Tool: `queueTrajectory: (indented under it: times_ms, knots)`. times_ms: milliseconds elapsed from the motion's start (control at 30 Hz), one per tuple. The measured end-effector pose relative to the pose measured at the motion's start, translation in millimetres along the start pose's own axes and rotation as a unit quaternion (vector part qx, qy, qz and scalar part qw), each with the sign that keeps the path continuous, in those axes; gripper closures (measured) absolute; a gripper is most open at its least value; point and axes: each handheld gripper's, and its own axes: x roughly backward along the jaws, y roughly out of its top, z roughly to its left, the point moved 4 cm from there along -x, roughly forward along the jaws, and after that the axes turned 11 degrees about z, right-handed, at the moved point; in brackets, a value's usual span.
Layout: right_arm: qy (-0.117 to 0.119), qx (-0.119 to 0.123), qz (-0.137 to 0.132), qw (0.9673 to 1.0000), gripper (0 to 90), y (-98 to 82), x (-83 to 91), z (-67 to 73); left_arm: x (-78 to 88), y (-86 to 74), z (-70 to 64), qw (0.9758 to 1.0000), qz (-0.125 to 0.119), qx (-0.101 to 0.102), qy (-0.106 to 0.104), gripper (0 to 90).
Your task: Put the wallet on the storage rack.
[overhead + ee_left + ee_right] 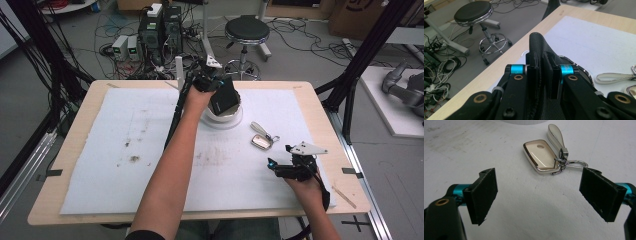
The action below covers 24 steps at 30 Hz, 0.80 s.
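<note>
**Left jaws clamped on a black wallet above a white bowl; right jaws wide apart by a key fob**

The left gripper is held over the far middle of the table, its jaws pressed together on a black wallet. In the left gripper view the wallet stands upright between the two jaws, its folded leather edge rising above their tips and its body running down between them toward the camera. In the high view the wallet hangs tilted from the jaws, directly above a white bowl that sits on the white mat. Whether the wallet touches the bowl cannot be told. Beyond the jaws in the left gripper view, a round black stool stands on the floor past the table edge.

The right gripper sits low over the mat near the person's side of the table, held in the right hand. Its jaws stand wide apart and hold nothing. In the right gripper view a cream key fob with a metal rim lies flat on the mat ahead of the jaws, closer to the right-hand one, well clear of both tips. A pale strap and a metal clip ring are joined to the fob's corner; the ring lies just ahead of the right-hand jaw. In the high view the fob lies between the bowl and the right gripper, apart from both.
</note>
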Motion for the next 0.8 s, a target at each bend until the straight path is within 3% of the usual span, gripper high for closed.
queueTrajectory:
  times_ms: [333, 600, 800]
  knots:
    - [-0.001, 0.000, -0.001, 1.0000, 15.1, -0.8, 0.0, -0.5, -1.7, 0.2, 0.9, 1.0000, -0.002, -0.005, 0.007, 82.2]
    - [-0.001, -0.001, 0.001, 1.0000, 15.1, -0.8, 0.0, 0.4, -4.8, -4.0, -1.6, 0.9998, -0.002, -0.020, 0.009, 82.1]
    - [0.000, 0.001, 0.002, 1.0000, 15.1, -0.4, 0.1, 1.8, -14.7, -12.7, -9.8, 0.9998, 0.004, -0.018, -0.006, 80.9]
